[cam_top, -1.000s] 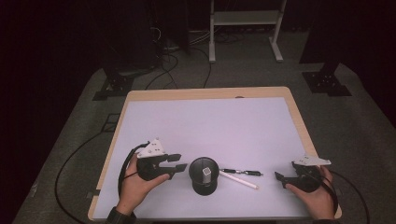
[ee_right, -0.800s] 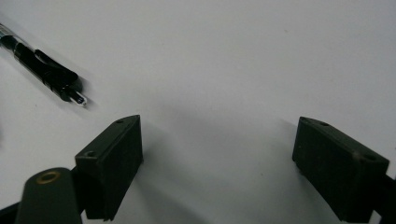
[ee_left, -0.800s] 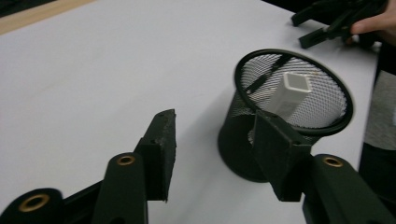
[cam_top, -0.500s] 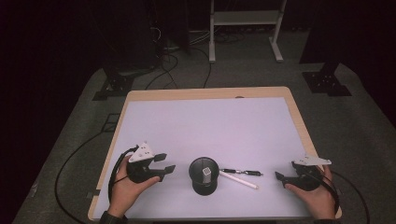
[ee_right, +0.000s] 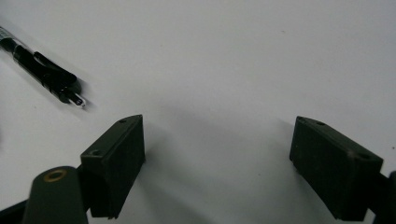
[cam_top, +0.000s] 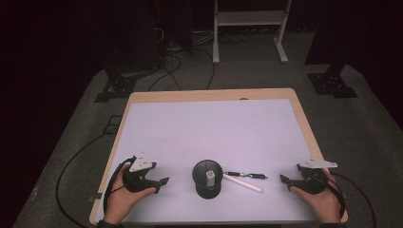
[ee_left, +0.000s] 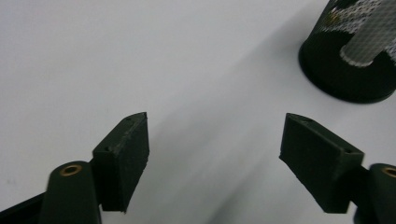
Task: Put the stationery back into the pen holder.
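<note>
Your left gripper [cam_top: 161, 181], fingers just opened and empty, has the mesh cup [cam_top: 207, 178] at 3 o'clock; right gripper [cam_top: 285, 180] fingers released.

We hold our left gripper [ee_left: 215, 154] low over the white table [ee_left: 140, 56], its jaws spread wide after just opening, with nothing between them. Up at the right stands a black mesh cup [ee_left: 348, 70] with a pale stick [ee_left: 366, 44] inside.

White-topped table [cam_top: 209, 123] with black mesh cup [cam_top: 207, 179], black pen [cam_top: 245, 175], white pen [cam_top: 243, 183].
</note>
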The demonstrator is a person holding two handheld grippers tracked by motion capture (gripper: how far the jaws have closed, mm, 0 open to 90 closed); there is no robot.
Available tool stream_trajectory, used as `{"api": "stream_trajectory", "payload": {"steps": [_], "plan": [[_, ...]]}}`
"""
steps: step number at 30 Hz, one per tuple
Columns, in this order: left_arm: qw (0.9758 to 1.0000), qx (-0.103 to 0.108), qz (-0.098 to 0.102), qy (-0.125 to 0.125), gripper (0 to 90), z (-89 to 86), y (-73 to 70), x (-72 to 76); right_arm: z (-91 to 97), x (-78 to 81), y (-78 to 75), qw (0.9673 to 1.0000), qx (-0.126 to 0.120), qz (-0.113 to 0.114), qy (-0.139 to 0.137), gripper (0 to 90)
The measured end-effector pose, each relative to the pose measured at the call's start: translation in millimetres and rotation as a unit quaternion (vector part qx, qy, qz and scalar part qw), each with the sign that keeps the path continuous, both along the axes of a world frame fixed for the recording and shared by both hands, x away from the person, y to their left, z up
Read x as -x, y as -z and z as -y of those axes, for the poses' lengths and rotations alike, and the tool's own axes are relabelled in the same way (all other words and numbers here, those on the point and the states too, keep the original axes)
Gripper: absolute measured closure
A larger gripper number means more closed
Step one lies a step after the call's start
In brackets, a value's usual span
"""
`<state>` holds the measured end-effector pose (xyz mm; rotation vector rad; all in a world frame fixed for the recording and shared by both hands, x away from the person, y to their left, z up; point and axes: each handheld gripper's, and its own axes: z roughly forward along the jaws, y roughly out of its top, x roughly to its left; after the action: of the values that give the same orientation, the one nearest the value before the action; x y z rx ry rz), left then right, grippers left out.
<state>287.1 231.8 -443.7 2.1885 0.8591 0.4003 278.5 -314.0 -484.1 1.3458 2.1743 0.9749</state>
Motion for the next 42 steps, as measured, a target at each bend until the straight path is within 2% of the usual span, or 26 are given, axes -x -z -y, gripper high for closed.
{"api": "stream_trajectory", "payload": {"steps": [3, 10, 14, 20, 26, 31, 35, 42], "plan": [[0.9998, -0.012, -0.001, -0.015, 19.3, -5.6, 5.4, 0.2, -0.1, 0.1, 0.0, 1.0, 0.0, 0.0, 0.0, 17.3], [0.9987, -0.014, -0.005, -0.05, 10.3, -19.1, 15.4, -2.6, 0.0, -0.1, -0.1, 1.0, 0.001, 0.001, -0.001, 17.7], [0.9978, -0.034, -0.002, -0.058, 9.8, -21.7, 21.0, -4.4, 2.1, 0.4, -1.1, 1.0, 0.001, 0.002, -0.001, 22.3], [0.9981, -0.027, 0.0, -0.055, 9.8, -24.5, 24.2, -6.0, 4.7, 2.0, -5.3, 0.9999, 0.009, 0.006, -0.005, 30.9], [0.9977, -0.035, -0.006, -0.058, 8.0, -28.5, 28.7, -8.5, 2.7, 3.4, -10.1, 0.9998, 0.003, 0.01, -0.019, 33.7], [0.9981, -0.028, -0.007, -0.054, 7.9, -30.4, 30.5, -9.4, -0.1, 4.2, -14.7, 0.9996, 0.001, 0.013, -0.026, 35.3], [0.9975, -0.023, -0.013, -0.066, 2.2, -32.4, 33.2, -11.5, -3.7, 4.1, -18.6, 0.9991, -0.001, 0.014, -0.04, 37.4], [0.997, -0.019, -0.014, -0.073, 0.0, -33.1, 34.7, -11.8, -11.1, 2.6, -24.7, 0.9976, -0.004, 0.017, -0.067, 40.1]]}}
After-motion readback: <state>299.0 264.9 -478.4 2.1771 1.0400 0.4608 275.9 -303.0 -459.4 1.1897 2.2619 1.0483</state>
